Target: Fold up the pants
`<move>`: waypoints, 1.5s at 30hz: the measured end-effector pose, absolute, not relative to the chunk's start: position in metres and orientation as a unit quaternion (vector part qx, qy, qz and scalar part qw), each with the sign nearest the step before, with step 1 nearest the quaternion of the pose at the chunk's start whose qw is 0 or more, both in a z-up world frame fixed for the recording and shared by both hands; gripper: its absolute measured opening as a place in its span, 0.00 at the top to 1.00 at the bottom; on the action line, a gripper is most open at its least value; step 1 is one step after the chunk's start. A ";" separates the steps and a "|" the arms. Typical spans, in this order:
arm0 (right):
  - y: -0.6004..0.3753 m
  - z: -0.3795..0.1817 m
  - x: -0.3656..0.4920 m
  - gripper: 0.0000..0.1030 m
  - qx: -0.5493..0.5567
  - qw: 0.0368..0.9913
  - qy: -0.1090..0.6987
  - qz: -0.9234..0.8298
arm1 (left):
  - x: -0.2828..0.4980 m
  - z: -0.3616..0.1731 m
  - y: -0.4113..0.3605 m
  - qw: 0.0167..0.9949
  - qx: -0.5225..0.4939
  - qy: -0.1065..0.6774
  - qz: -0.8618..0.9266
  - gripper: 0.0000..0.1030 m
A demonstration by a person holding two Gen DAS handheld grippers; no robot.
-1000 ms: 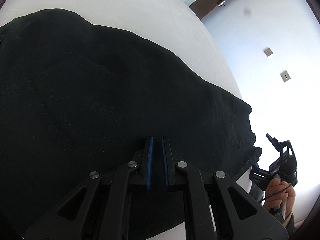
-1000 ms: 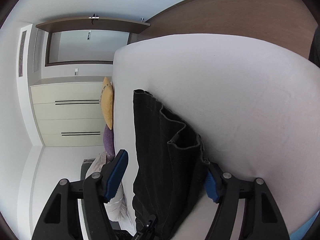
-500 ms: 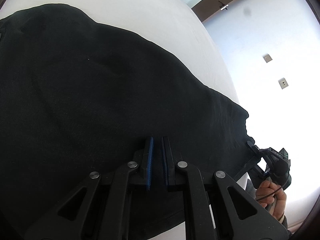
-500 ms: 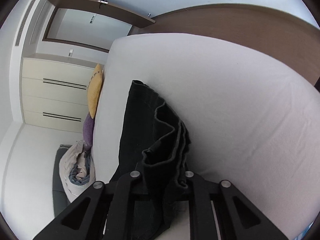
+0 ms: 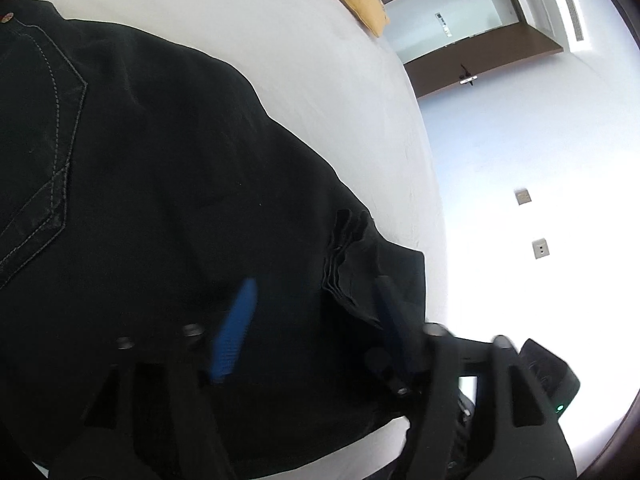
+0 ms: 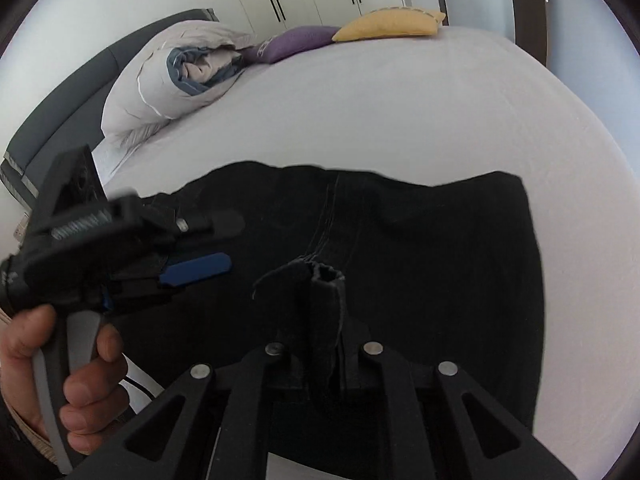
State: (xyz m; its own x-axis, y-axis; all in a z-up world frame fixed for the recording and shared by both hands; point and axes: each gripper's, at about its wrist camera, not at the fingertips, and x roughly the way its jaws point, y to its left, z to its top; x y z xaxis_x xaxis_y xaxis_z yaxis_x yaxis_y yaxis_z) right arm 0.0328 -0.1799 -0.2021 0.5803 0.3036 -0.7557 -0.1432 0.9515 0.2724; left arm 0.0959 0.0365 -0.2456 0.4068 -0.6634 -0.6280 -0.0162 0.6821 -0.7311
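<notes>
Black pants lie on a white bed, folded over, with a back pocket showing in the left wrist view. My right gripper is shut on the bunched leg hem and holds it above the lower layer. My left gripper is open just above the pants, its blue pads spread wide. It also shows in the right wrist view, held by a hand at the left. The bunched hem shows in the left wrist view.
A rolled grey duvet, a purple cushion and a yellow cushion lie at the head of the bed. White wardrobe doors stand behind. White sheet lies beyond the pants and to the right.
My right gripper has carried the hem over onto the pants, toward the waist. My left gripper has opened from shut and now hovers over the fabric.
</notes>
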 end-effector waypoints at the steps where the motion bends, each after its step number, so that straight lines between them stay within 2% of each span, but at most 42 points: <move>1: -0.179 -0.204 0.033 0.90 0.086 0.886 0.438 0.125 | 0.095 -0.245 0.039 0.767 -0.342 0.500 -0.210 0.16; 5: -0.184 -0.199 0.030 0.90 0.078 0.896 0.422 0.118 | 0.102 -0.250 0.033 0.736 -0.372 0.519 -0.225 0.16; 16: -0.173 -0.172 0.014 0.90 0.007 0.920 0.374 0.117 | 0.140 -0.240 -0.015 0.706 -0.320 0.572 -0.267 0.17; 18: -0.169 -0.171 0.013 0.90 0.005 0.919 0.375 0.123 | 0.147 -0.240 -0.024 0.705 -0.304 0.580 -0.274 0.31; 19: -0.168 -0.169 0.014 0.90 0.004 0.918 0.376 0.126 | 0.149 -0.241 -0.026 0.700 -0.298 0.586 -0.278 0.55; 20: -0.166 -0.168 0.014 0.90 0.004 0.918 0.375 0.128 | 0.153 -0.242 -0.028 0.700 -0.286 0.593 -0.277 0.74; 21: -0.163 -0.167 0.015 0.89 0.005 0.918 0.375 0.130 | 0.155 -0.242 -0.029 0.704 -0.274 0.595 -0.274 0.76; 23: -0.160 -0.165 0.017 0.89 0.011 0.916 0.378 0.133 | 0.159 -0.239 -0.025 0.710 -0.256 0.596 -0.273 0.90; 33: -0.111 -0.157 0.030 0.89 0.010 0.910 0.365 0.196 | 0.180 -0.204 0.028 0.749 -0.162 0.587 -0.261 0.93; 45: -0.066 -0.187 0.040 0.89 -0.013 0.878 0.413 0.240 | 0.173 -0.231 0.090 0.746 -0.157 0.608 -0.221 0.93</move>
State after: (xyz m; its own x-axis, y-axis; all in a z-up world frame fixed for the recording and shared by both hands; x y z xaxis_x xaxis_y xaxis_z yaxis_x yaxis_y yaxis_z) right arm 0.0401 -0.0656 -0.1873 0.5437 0.4112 -0.7317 -0.4334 0.8841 0.1747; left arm 0.1726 0.0896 -0.2313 0.1624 -0.5198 -0.8387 0.1385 0.8536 -0.5022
